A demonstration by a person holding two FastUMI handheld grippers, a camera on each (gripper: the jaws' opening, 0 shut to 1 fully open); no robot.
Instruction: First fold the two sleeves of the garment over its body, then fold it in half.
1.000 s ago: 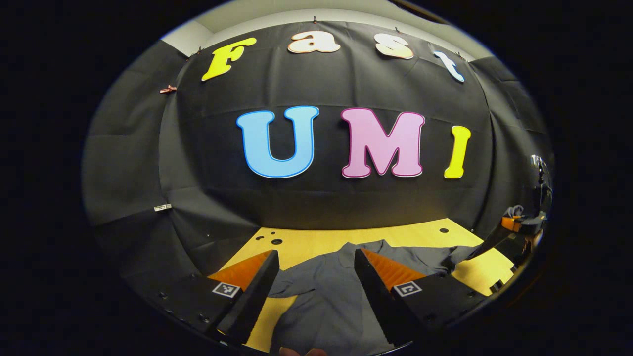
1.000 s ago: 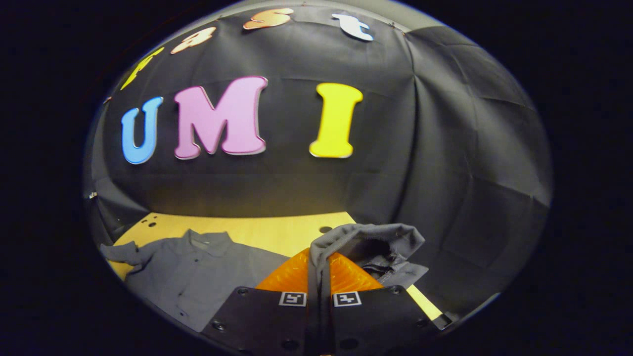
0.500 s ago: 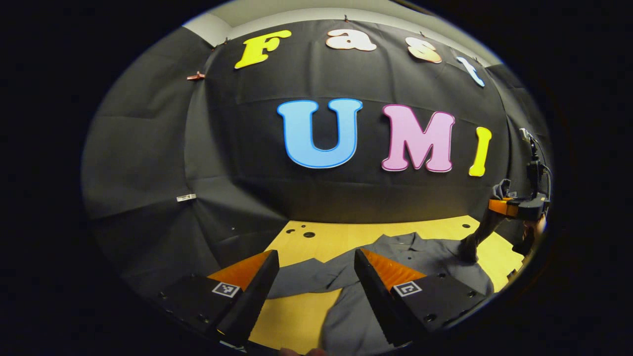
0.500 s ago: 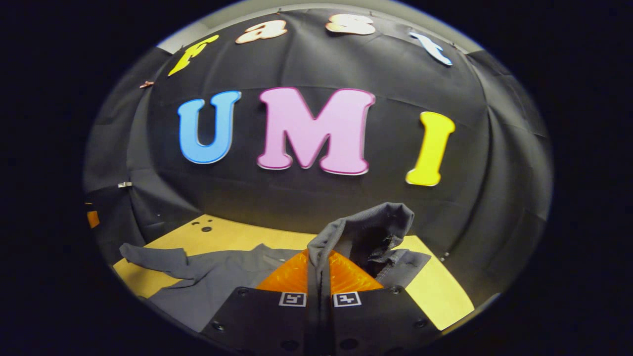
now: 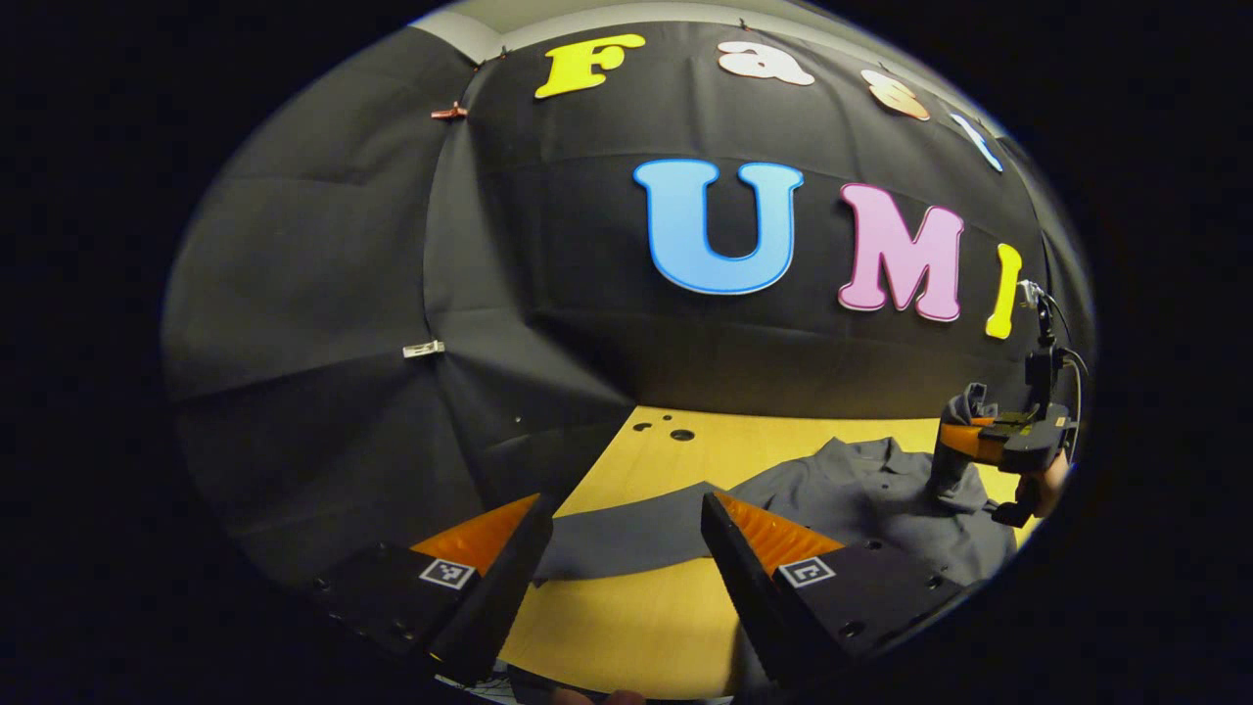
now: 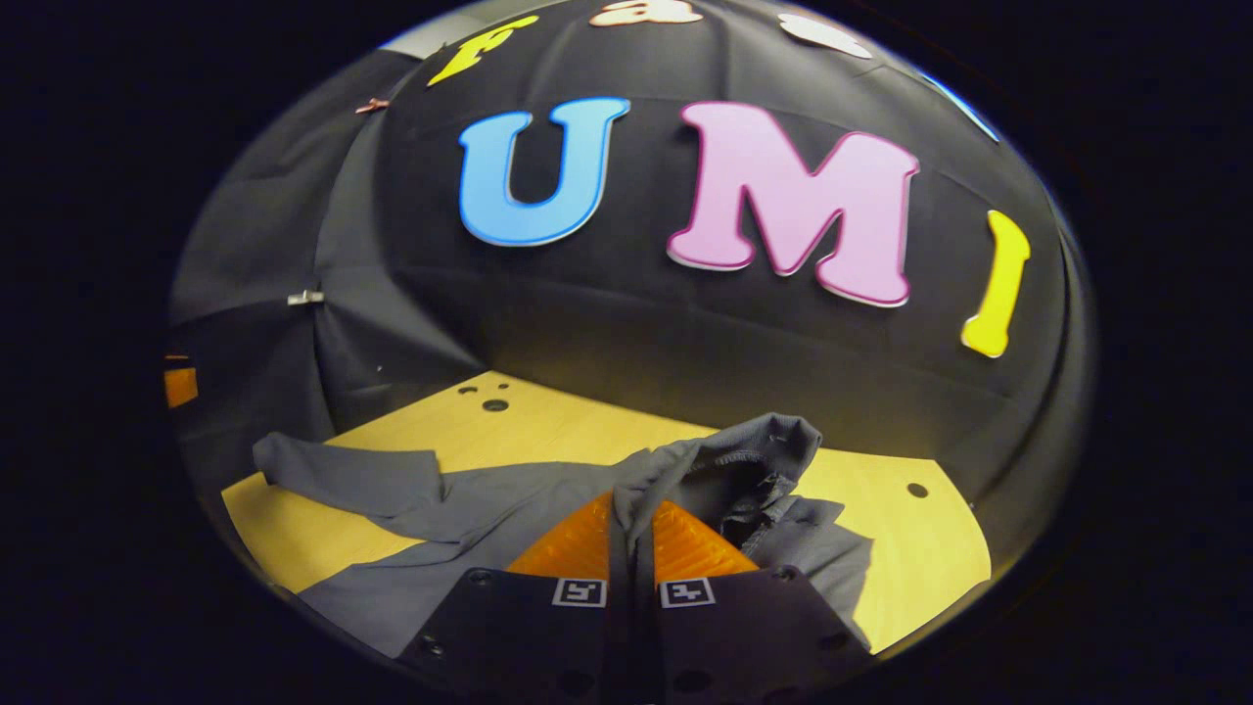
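A grey collared shirt [image 6: 489, 509] lies spread on the yellow wooden table [image 6: 548, 431]. My right gripper [image 6: 631, 514] is shut on the shirt's right sleeve [image 6: 744, 460], whose cuff bunches up above the fingers, over the shirt's body. In the left gripper view that gripper [image 5: 979, 441] hangs over the shirt [image 5: 861, 490] with the sleeve draped from it. My left gripper [image 5: 622, 529] stands open above the table, and the flat left sleeve [image 5: 626, 534] lies between and beyond its fingers, untouched. The same left sleeve [image 6: 343, 475] stretches out at the left in the right gripper view.
Black cloth walls close in the table on the back and both sides. Small round holes [image 5: 675, 431] mark the tabletop near the back wall. A hand [image 5: 1047, 485] holds the right gripper at the far right edge.
The left gripper has swung left, from over the shirt's body to over the left sleeve. The right gripper has carried the right sleeve inward over the body and lower.
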